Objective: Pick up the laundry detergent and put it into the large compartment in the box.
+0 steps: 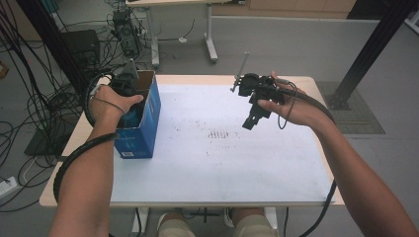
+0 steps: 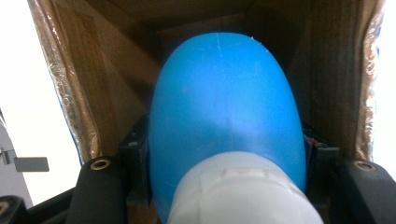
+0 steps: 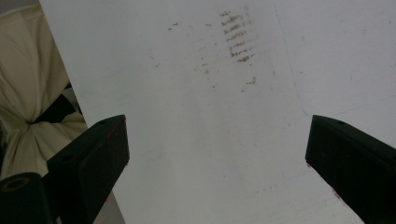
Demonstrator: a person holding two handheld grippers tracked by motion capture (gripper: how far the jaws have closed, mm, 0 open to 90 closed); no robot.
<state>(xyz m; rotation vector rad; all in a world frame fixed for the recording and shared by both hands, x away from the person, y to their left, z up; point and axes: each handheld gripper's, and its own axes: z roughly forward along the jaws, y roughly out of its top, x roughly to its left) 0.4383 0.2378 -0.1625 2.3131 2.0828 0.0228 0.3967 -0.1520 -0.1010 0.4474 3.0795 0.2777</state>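
My left gripper (image 1: 127,98) reaches down into an open blue cardboard box (image 1: 144,134) at the table's left side. In the left gripper view its jaws press on both sides of a smooth, rounded blue object (image 2: 226,93) with a white end (image 2: 238,191) nearest the camera. The box's brown inner walls (image 2: 116,84) surround it. My right gripper (image 1: 253,120) hangs in the air over the right half of the table, tilted downward. Its jaws stand wide apart in the right gripper view (image 3: 217,154), with nothing between them.
A white sheet (image 1: 212,168) covers the tabletop, with a patch of brown smudges (image 1: 220,134) near its middle (image 3: 238,39). Cables (image 1: 29,113) lie tangled on the floor at left. A black post (image 1: 368,49) stands at the far right.
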